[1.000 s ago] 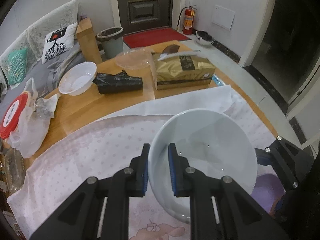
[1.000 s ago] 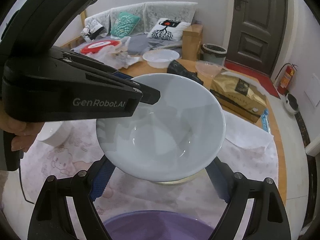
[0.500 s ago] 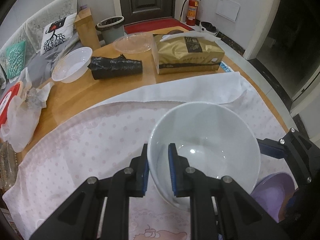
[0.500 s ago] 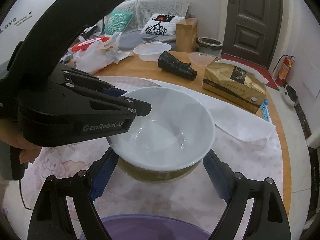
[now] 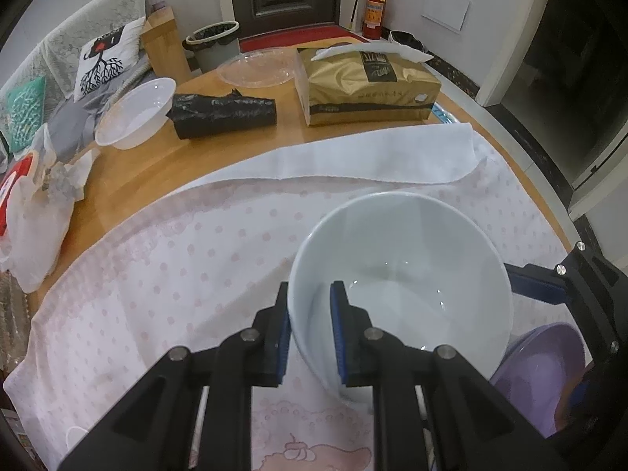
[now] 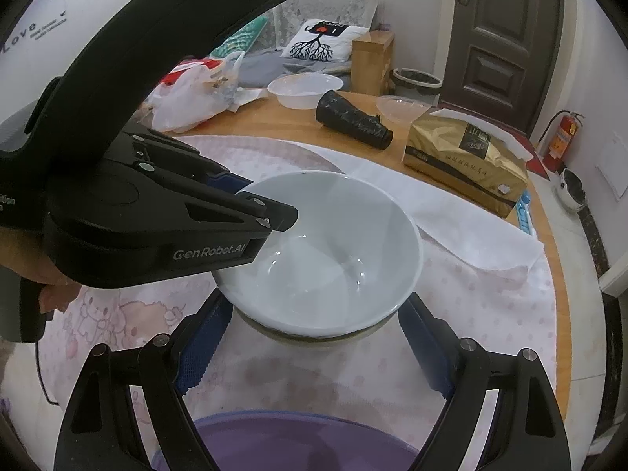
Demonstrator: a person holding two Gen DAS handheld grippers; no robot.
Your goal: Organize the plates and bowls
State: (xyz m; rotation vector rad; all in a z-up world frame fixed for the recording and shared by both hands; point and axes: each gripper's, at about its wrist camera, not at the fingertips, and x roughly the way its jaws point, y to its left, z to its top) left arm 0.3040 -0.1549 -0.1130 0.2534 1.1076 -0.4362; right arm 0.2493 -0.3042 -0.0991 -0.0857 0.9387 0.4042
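Note:
My left gripper (image 5: pixel 312 298) is shut on the near rim of a white bowl (image 5: pixel 408 286), one finger inside and one outside. In the right wrist view the white bowl (image 6: pixel 325 251) sits nested on a second bowl whose greenish edge (image 6: pixel 314 339) shows under it. The left gripper (image 6: pixel 271 212) comes in from the left. My right gripper (image 6: pixel 314 333) is open, with its fingers on either side of the stacked bowls' base. A purple bowl (image 6: pixel 274 447) lies just below the right gripper and also shows in the left wrist view (image 5: pixel 545 369).
A pink dotted cloth (image 5: pixel 176 274) covers the near half of the round wooden table (image 5: pixel 129 180). At the back are a white plastic bowl (image 5: pixel 135 112), a black bag roll (image 5: pixel 223 112), a clear plate (image 5: pixel 257 67), a gold tissue pack (image 5: pixel 369 86) and plastic bags (image 5: pixel 31 212).
The left gripper has lowered the white bowl from a tilted, raised position onto the other bowl on the cloth. The right gripper stayed open around it.

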